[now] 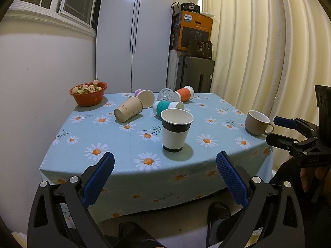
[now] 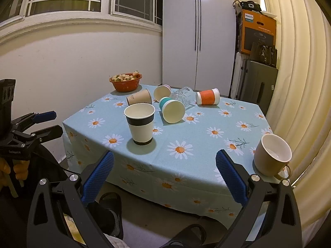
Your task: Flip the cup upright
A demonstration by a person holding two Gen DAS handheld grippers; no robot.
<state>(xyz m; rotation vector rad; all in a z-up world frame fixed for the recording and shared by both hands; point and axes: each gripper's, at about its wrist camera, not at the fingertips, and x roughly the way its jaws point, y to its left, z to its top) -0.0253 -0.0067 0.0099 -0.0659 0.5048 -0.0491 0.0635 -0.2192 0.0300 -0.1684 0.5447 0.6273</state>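
A white paper cup with black bands stands upright near the table's front edge. A beige mug stands upright at the right edge. Lying on their sides behind are a brown paper cup, a teal-sleeved cup, an orange-sleeved cup, a pink-based cup and a clear glass. My left gripper and right gripper are open and empty, held off the table's front edge.
A red bowl of fruit sits at the back left of the daisy tablecloth. A white wardrobe, stacked boxes and a suitcase stand behind. Curtains hang on the right.
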